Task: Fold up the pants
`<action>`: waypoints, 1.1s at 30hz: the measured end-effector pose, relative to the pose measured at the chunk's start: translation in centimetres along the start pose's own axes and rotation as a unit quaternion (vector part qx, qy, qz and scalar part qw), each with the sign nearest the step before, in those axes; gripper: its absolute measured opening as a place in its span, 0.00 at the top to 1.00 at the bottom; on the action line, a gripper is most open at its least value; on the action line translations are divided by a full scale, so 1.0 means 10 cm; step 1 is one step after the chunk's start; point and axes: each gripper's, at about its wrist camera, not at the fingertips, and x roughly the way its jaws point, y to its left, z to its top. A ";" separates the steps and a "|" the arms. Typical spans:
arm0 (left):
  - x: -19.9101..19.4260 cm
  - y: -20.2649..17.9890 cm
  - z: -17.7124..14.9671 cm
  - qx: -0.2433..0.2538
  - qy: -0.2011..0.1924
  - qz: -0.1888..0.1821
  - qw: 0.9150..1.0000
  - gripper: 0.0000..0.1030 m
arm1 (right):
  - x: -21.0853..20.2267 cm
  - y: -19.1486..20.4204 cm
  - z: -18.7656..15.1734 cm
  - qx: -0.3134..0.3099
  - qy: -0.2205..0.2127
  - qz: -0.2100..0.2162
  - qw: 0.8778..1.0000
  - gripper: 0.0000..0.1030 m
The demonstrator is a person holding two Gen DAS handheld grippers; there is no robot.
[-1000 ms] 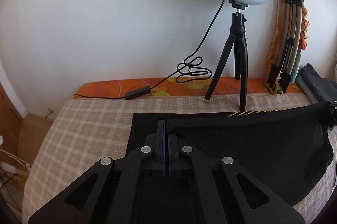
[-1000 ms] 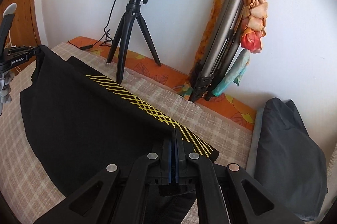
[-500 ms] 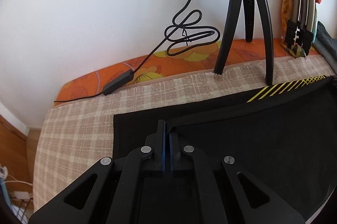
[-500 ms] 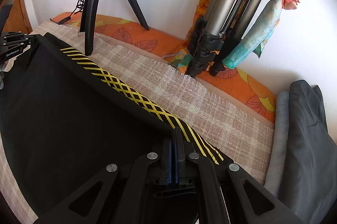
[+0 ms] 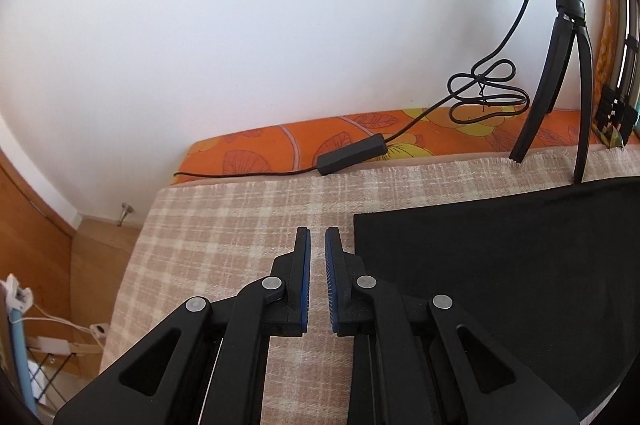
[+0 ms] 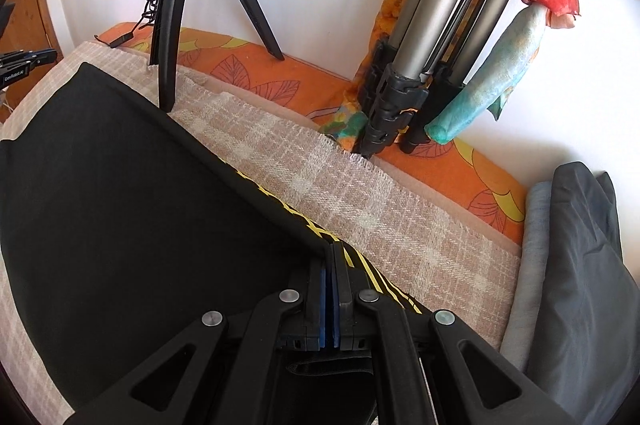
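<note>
Black pants point(image 5: 500, 265) lie spread on the checked blanket point(image 5: 240, 225), filling the right of the left wrist view. My left gripper point(image 5: 317, 233) hovers over bare blanket just left of the pants' edge. Its jaws stand slightly apart with nothing between the blue pads. In the right wrist view the pants point(image 6: 140, 205) stretch away to the left. My right gripper point(image 6: 331, 249) is shut on their near edge, by the yellow striped band point(image 6: 380, 277). The left gripper's body point(image 6: 24, 65) shows at the far left edge.
A ring light's small tripod point(image 5: 560, 85) stands at the blanket's far edge, its cable point(image 5: 484, 93) and inline switch point(image 5: 352, 153) on the orange mattress. A big folded tripod point(image 6: 420, 65) leans on the wall. Folded grey clothes point(image 6: 580, 265) lie to the right.
My left gripper has let go of the pants, parted its jaws and swung left off the cloth. The released edge now lies flat. My right gripper sank lower, still gripping.
</note>
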 end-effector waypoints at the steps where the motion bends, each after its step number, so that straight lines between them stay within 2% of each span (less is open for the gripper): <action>1: -0.02 0.02 -0.01 -0.001 -0.006 0.000 1.000 0.92 | 0.01 0.01 0.01 -0.006 0.003 -0.001 1.000 1.00; 4: -0.06 -0.06 -0.07 0.001 -0.005 -0.035 0.999 0.92 | 0.07 0.02 0.06 -0.018 0.014 0.002 1.000 1.00; 8: -0.07 -0.39 -0.22 0.050 0.002 -0.063 0.997 0.92 | 0.13 -0.05 0.12 -0.011 0.022 0.015 1.000 1.00; 14: -0.09 -0.55 -0.32 0.059 0.003 -0.071 0.996 0.92 | 0.28 -0.02 0.22 -0.030 0.045 0.005 0.999 0.99; 15: -0.12 -0.55 -0.32 0.062 0.002 -0.069 0.996 0.92 | 0.28 -0.02 0.23 -0.033 0.042 -0.003 0.999 0.88; 16: -0.15 -0.53 -0.33 0.064 0.000 -0.067 0.996 0.92 | 0.29 -0.02 0.24 -0.033 0.041 -0.024 0.998 0.67; 17: -0.20 -0.51 -0.34 0.064 -0.004 -0.062 0.996 0.92 | 0.28 -0.03 0.25 -0.034 0.038 -0.046 0.998 0.58; 18: -0.26 -0.48 -0.34 0.062 -0.007 -0.062 0.996 0.92 | 0.27 -0.06 0.25 -0.029 0.036 -0.057 0.997 0.45; 23: -0.66 -0.27 -0.45 0.045 -0.025 -0.074 0.996 0.92 | -0.02 -0.16 0.18 0.009 -0.003 -0.063 0.998 0.43; 28: -1.02 -0.23 -0.73 0.062 -0.023 -0.094 0.993 0.92 | -0.56 0.10 -0.01 -0.012 -0.060 -0.067 0.996 0.37; 33: -1.17 -0.31 -1.07 0.072 0.003 -0.144 0.987 0.92 | -1.07 0.42 -0.30 -0.022 -0.099 -0.013 0.995 0.35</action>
